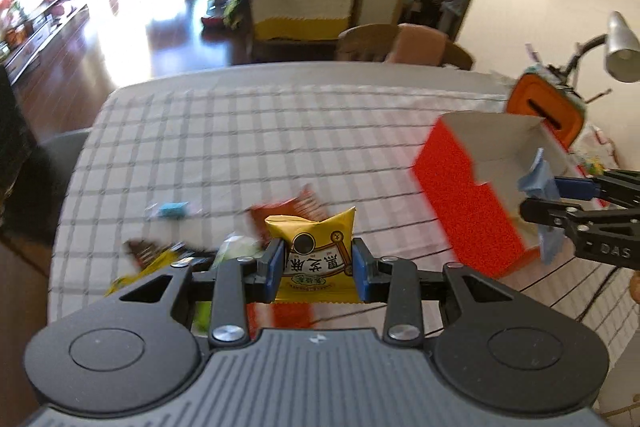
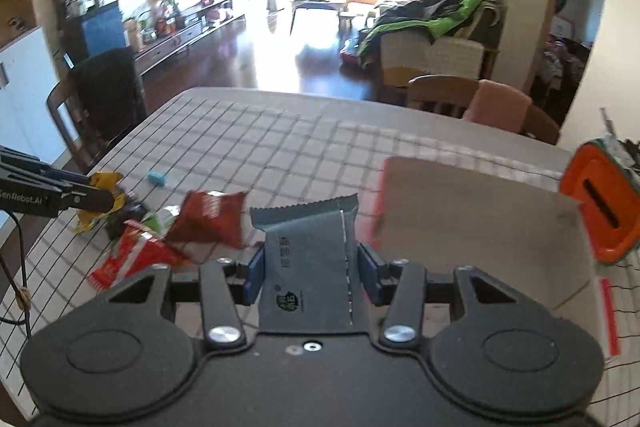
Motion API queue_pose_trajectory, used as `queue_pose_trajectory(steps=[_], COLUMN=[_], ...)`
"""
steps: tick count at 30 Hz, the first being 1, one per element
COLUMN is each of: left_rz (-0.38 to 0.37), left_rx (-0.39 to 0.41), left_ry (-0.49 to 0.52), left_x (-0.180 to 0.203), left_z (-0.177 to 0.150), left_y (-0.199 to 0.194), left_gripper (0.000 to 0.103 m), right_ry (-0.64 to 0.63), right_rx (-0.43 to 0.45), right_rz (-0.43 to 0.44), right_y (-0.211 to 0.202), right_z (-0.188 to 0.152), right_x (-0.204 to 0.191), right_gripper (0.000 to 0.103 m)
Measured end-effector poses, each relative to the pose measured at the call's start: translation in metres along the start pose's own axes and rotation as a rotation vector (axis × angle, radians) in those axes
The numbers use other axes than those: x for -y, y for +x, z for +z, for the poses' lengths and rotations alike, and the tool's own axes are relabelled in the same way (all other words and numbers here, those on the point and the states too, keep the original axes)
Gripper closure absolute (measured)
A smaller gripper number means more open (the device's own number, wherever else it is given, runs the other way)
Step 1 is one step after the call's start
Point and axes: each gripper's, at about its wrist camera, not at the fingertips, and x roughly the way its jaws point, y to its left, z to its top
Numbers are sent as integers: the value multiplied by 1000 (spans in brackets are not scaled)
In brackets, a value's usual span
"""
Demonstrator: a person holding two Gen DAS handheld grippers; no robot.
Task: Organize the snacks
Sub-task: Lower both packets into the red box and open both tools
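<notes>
Over on the left, a small blue packet point(image 1: 173, 209) lies alone on the checked tablecloth point(image 1: 248, 131), and just beside the near edge sits a jumble of loose snacks point(image 2: 168, 231), red, green and dark wrappers touching one another. The left gripper point(image 1: 319, 269) is lifted clear of that pile, pinching a yellow packet point(image 1: 316, 255) upright between its blue pads. Further right, the right gripper point(image 2: 310, 267) pinches a blue-grey packet point(image 2: 308, 267) beside the open red box point(image 1: 472, 211), with an orange holder point(image 2: 600, 211) just behind it.
</notes>
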Motion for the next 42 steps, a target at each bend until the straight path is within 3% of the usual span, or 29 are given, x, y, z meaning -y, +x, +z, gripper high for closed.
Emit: queue_pose_trajectory(steps=[8, 23, 34, 42], left_rz=[-39, -59, -57, -18], left_rx=[0, -71, -204, -316], left_ry=[85, 176, 251, 264], left_x=[71, 183, 243, 254], left_z=[27, 56, 65, 63], left_y=[28, 92, 146, 185], left_gripper=[68, 68, 68, 69], right_ry=[19, 55, 59, 16], right_rx=[-2, -112, -248, -320], right_rz=[-81, -122, -97, -58], right_y=[-1, 28, 66, 82], right_z=[3, -14, -23, -32], right_x=[61, 159, 191, 190], right_gripper=[55, 55, 55, 55])
